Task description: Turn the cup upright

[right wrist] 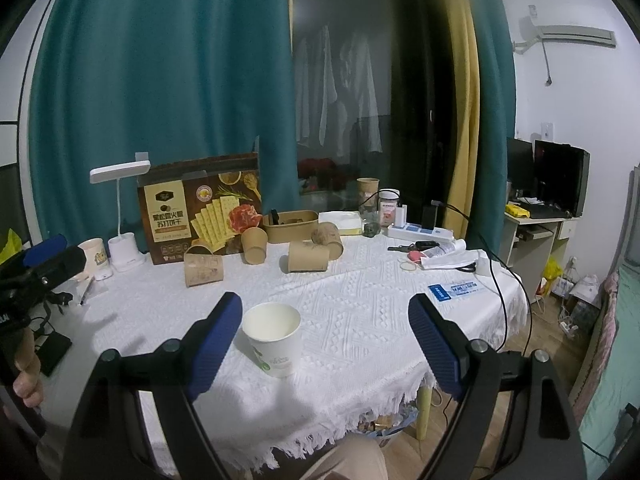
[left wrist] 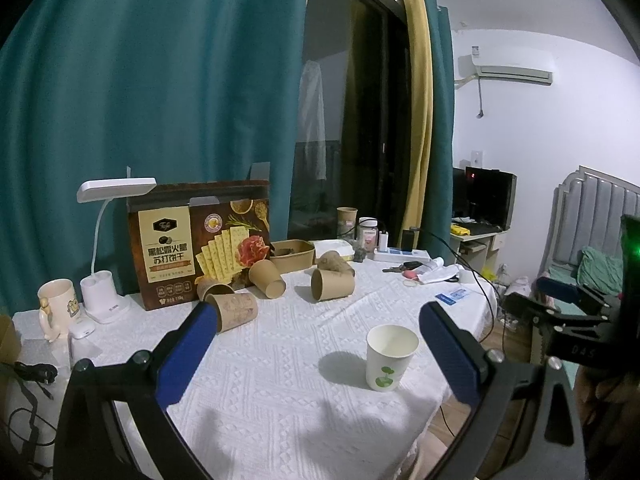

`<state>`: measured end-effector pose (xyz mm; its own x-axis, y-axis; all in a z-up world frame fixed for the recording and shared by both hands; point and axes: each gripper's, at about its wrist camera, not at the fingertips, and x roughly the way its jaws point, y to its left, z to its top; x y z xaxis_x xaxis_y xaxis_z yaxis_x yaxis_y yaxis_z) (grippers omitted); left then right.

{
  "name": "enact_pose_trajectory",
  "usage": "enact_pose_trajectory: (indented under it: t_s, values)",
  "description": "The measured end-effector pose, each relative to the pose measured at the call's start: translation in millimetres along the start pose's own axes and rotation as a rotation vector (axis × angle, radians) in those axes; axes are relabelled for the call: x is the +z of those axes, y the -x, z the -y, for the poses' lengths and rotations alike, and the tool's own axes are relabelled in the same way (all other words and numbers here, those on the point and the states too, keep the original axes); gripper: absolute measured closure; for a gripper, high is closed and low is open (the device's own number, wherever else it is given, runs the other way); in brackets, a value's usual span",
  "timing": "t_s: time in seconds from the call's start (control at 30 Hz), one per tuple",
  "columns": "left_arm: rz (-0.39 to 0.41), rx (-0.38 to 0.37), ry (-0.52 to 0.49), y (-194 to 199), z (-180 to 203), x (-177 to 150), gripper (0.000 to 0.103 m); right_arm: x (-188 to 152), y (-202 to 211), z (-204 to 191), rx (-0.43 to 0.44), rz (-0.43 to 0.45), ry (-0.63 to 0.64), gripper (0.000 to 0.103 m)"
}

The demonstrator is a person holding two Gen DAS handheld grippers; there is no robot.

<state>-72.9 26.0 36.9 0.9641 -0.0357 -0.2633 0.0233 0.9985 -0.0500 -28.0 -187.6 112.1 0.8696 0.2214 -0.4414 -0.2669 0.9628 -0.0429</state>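
A white paper cup [left wrist: 390,357] with a green logo stands upright, mouth up, on the white tablecloth [left wrist: 280,360] near the table's front edge. It also shows in the right wrist view [right wrist: 274,338]. My left gripper [left wrist: 316,322] is open and empty; the cup stands between its blue fingers, nearer the right one. My right gripper [right wrist: 326,316] is open and empty above the table's front; the cup stands just right of its left finger [right wrist: 216,344], apart from it. The right gripper also shows at the right edge of the left wrist view [left wrist: 560,300].
Several brown paper cups [left wrist: 332,284] lie on their sides or stand mid-table in front of a cracker box [left wrist: 200,240]. A desk lamp [left wrist: 108,248], a mug [left wrist: 58,304], a brown bowl [left wrist: 292,254], a power strip [left wrist: 400,254], keys and papers sit around. The table's fringed edge [right wrist: 320,432] is near.
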Motion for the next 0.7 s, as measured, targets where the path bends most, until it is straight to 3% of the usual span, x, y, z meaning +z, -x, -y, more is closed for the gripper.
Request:
enact_pose_trajectory:
  t_s: [0.7]
  values:
    - [-0.01, -0.004, 0.002, -1.4, 4.4, -0.6, 0.002, -5.0, -1.0, 2.5, 0.002, -0.004, -0.003, 0.019]
